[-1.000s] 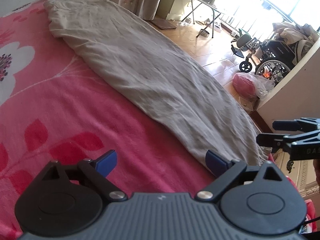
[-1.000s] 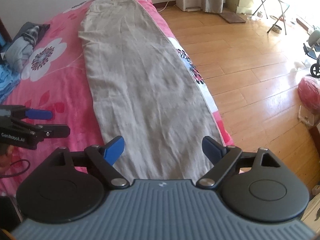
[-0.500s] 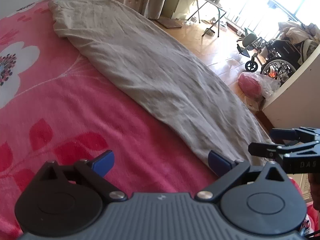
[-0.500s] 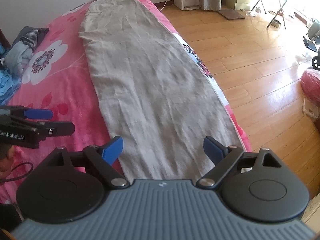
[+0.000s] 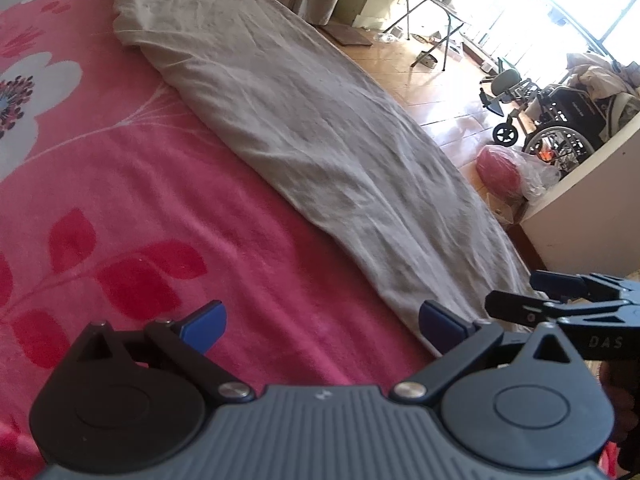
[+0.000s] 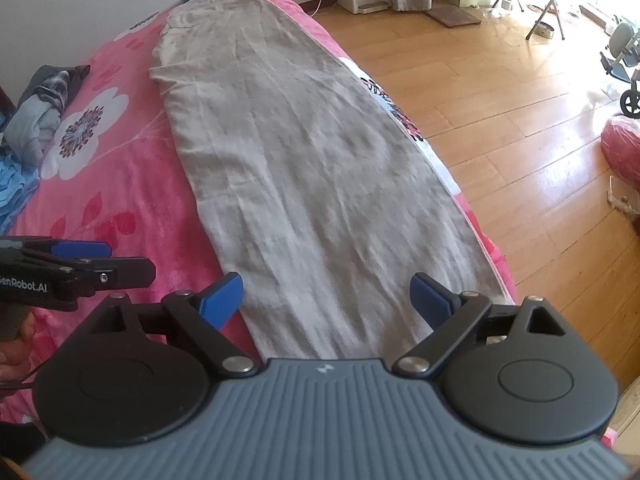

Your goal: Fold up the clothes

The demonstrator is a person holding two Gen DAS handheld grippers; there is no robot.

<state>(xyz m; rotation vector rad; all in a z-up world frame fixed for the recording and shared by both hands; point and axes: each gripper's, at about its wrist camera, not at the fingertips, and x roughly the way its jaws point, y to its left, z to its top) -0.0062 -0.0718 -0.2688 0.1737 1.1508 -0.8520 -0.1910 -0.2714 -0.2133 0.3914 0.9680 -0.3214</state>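
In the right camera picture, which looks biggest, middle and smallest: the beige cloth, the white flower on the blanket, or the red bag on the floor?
1. Beige cloth, by far.
2. White flower.
3. Red bag, though the picture edge cuts it off, so its place after the flower is unsure.

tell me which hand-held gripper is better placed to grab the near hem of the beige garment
Right. The right hand-held gripper is open with the beige garment's near end lying between its fingers. The left hand-held gripper, also open, frames mostly pink floral blanket, with only the garment's corner by one finger.
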